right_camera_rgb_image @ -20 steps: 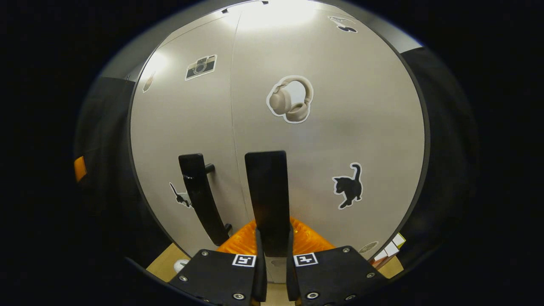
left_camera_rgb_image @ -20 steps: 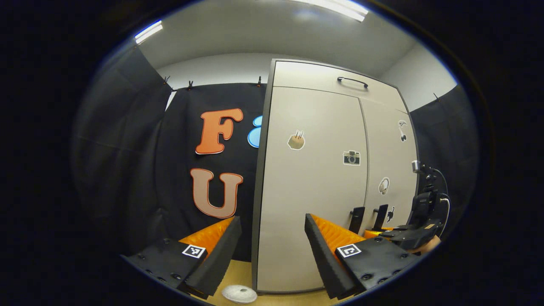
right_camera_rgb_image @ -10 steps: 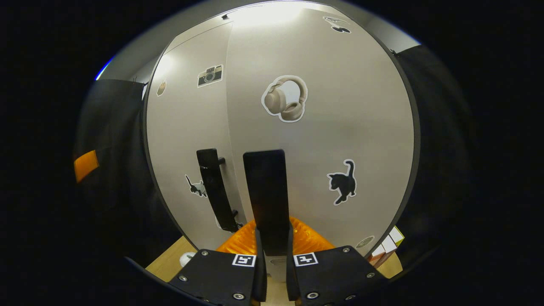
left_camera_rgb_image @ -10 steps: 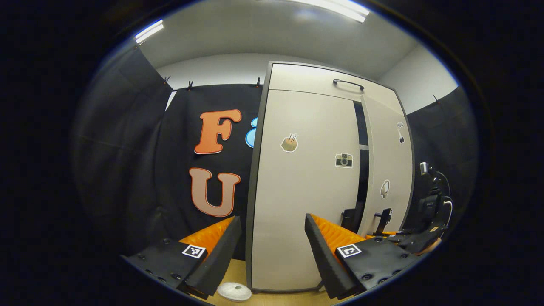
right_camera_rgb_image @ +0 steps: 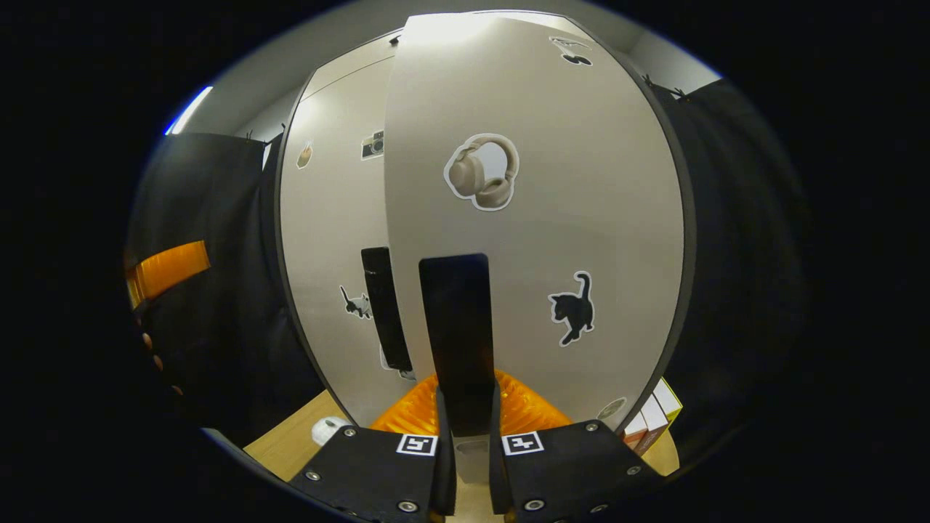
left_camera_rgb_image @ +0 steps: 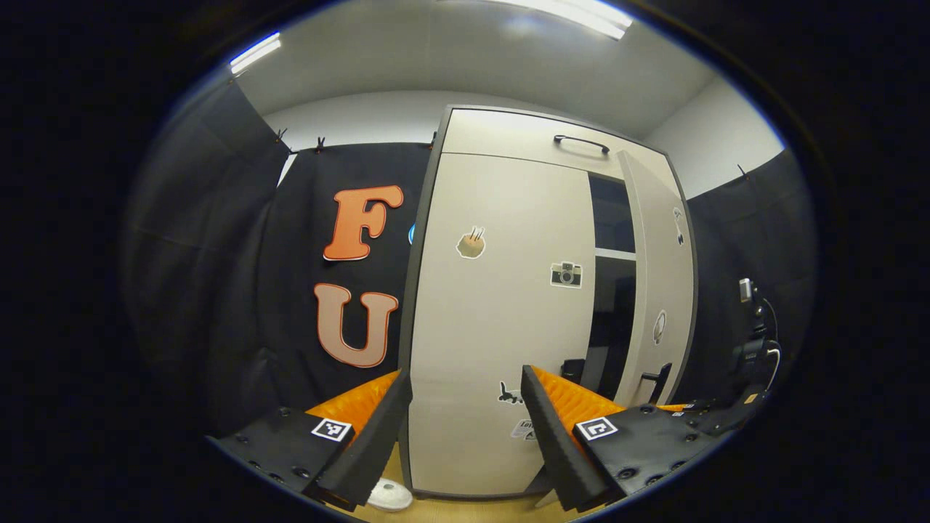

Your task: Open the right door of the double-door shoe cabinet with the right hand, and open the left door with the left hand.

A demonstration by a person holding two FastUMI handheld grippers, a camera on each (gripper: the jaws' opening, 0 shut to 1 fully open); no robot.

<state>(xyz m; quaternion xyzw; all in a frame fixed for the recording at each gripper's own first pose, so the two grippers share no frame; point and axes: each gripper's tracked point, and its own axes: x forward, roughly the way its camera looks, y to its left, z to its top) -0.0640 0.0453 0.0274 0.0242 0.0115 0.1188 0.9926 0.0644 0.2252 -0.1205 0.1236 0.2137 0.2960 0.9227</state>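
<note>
The shoe cabinet (left_camera_rgb_image: 508, 138) stands against the booth wall with its right door (right_camera_rgb_image: 538, 218) swung partly out, a dark gap with a shelf showing at about 3 o'clock in the left gripper view; so the first half of the job looks under way but not finished, the door only part open; the left door (left_camera_rgb_image: 501, 305) sits flush and closed, its handle (right_camera_rgb_image: 383, 309) untouched, at about 9 o'clock of the right door's handle (right_camera_rgb_image: 458, 341) in the right gripper view; the right gripper (right_camera_rgb_image: 465, 421) is clamped on that right handle, both fingers pressed against the bar; the left gripper (left_camera_rgb_image: 465, 407) hangs spread wide and empty before the closed left door, touching nothing; opening that door appears to be what remains.
</note>
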